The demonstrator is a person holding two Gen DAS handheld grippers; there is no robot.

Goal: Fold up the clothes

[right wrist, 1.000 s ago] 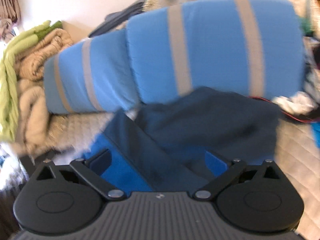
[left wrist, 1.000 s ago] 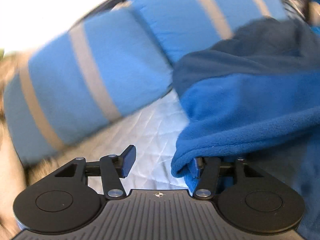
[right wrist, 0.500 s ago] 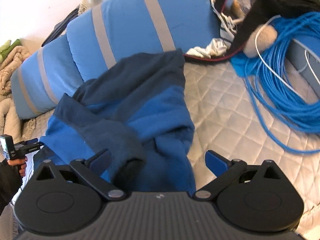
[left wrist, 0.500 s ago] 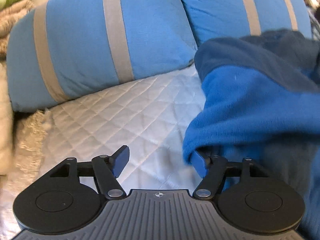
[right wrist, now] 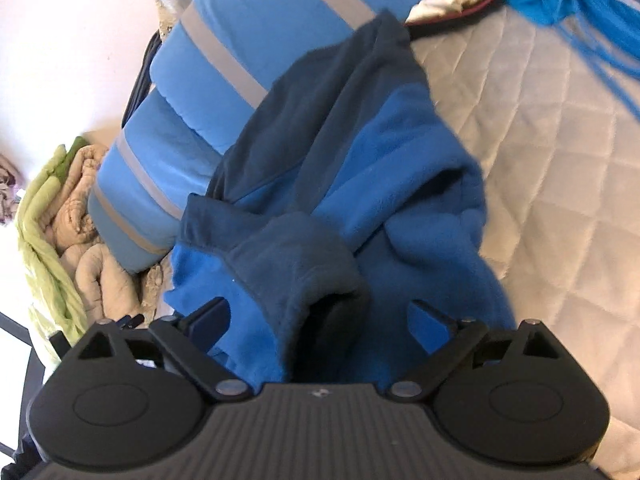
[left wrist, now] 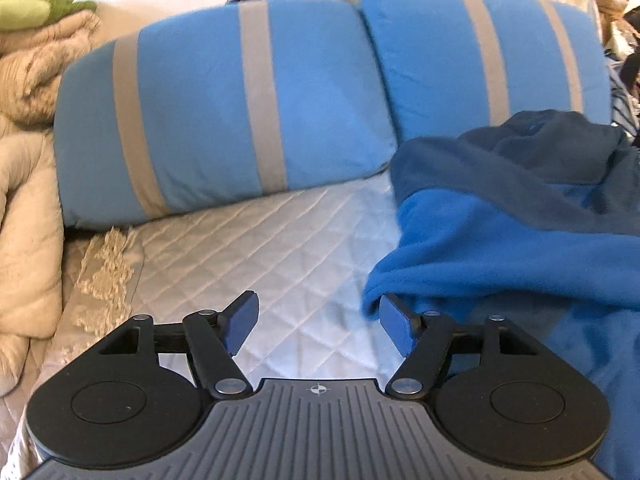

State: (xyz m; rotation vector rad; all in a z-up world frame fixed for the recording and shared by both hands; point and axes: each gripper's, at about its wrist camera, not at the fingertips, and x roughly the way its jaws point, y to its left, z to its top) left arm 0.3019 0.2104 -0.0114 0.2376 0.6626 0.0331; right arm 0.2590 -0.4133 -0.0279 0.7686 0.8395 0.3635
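Bed: the quilted cover (left wrist: pixel 248 248) carries everything; two striped pillows (left wrist: pixel 224 112) lean at its head, and a heap of beige blankets (left wrist: pixel 28 168) lies beside them.
Fleece top: the two-tone blue fleece top (right wrist: pixel 360 168) lies crumpled on the cover, its upper part touching the pillows, not yet folded.
Cuff: a dark sleeve cuff (right wrist: pixel 312 280) points at my right side, its mouth gaping.
Right gripper (right wrist: pixel 320 320): my fingers here are spread wide and have just been narrowing; the cuff sits between them, the pads not pressing it.
Left gripper (left wrist: pixel 316 324): spread apart with nothing pinched; one pad touches the fleece hem, bare quilt lies between.
Doing it well: I judge I should seat the cuff deep before pinching, then draw the sleeve flat.
Containers: none I can make out; only loose blue cable (right wrist: pixel 592 12) beyond.
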